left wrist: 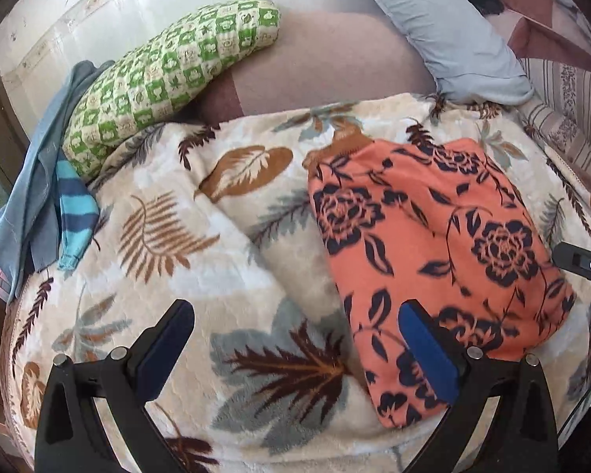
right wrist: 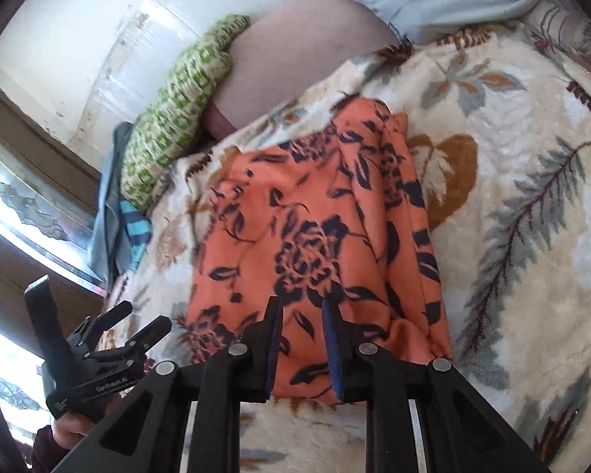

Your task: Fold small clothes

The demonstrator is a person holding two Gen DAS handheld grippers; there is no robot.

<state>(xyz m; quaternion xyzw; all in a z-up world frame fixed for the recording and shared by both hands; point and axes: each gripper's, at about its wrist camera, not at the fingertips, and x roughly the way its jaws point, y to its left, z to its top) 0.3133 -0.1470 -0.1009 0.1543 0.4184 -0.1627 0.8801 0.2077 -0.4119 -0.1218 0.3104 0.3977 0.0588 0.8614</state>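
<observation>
An orange garment with dark blue flowers lies folded into a rectangle on the leaf-print blanket; it also shows in the right wrist view. My left gripper is open and empty, its right finger over the garment's left edge. My right gripper hovers over the garment's near edge with its jaws a narrow gap apart and nothing between them. The left gripper also shows at the lower left of the right wrist view.
A green checked pillow lies at the back left, with blue clothes and a striped piece beside it. A pale blue pillow lies at the back right. A white wall stands behind.
</observation>
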